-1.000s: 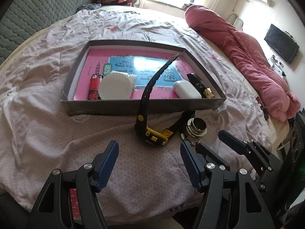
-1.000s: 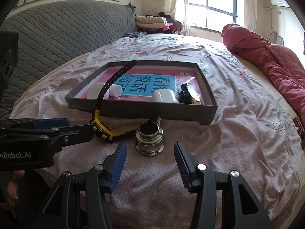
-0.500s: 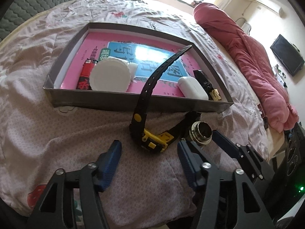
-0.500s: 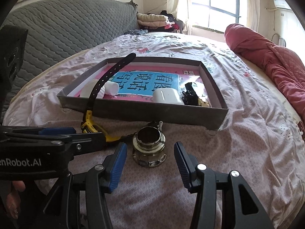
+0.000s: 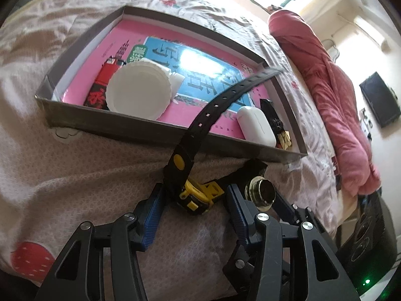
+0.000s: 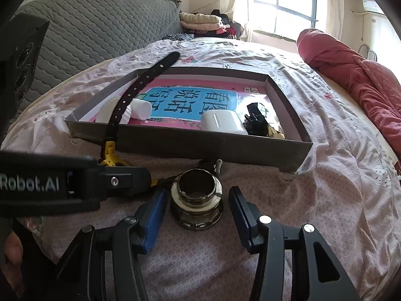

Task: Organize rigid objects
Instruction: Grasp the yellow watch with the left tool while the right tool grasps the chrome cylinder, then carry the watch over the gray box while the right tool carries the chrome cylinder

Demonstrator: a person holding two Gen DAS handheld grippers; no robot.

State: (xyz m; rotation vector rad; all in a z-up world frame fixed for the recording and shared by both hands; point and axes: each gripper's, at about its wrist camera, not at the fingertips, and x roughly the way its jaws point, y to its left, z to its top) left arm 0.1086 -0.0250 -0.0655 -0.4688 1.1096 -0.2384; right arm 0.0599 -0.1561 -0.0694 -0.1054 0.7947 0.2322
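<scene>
A black and yellow wristwatch (image 5: 194, 193) lies on the bedsheet in front of a grey tray (image 5: 120, 130), its strap standing up over the tray's front wall. My left gripper (image 5: 194, 207) is open with its blue pads on either side of the watch body. A glass and metal jar (image 6: 196, 198) stands just right of the watch. My right gripper (image 6: 196, 215) is open around the jar, pads apart from it. The jar also shows in the left wrist view (image 5: 260, 194). The watch strap (image 6: 140, 85) shows in the right wrist view.
The tray (image 6: 200, 150) holds a white round lid (image 5: 139, 91), a red lighter (image 5: 101, 86), a white earbud case (image 5: 255, 126), a small white bottle (image 6: 140, 109) and a black clip (image 6: 255, 119). A red quilt (image 6: 356, 75) lies at right. A grey headboard (image 6: 87, 27) stands behind.
Both grippers have moved forward and down. The left one now straddles the watch and the right one straddles the jar. Neither has shut.
</scene>
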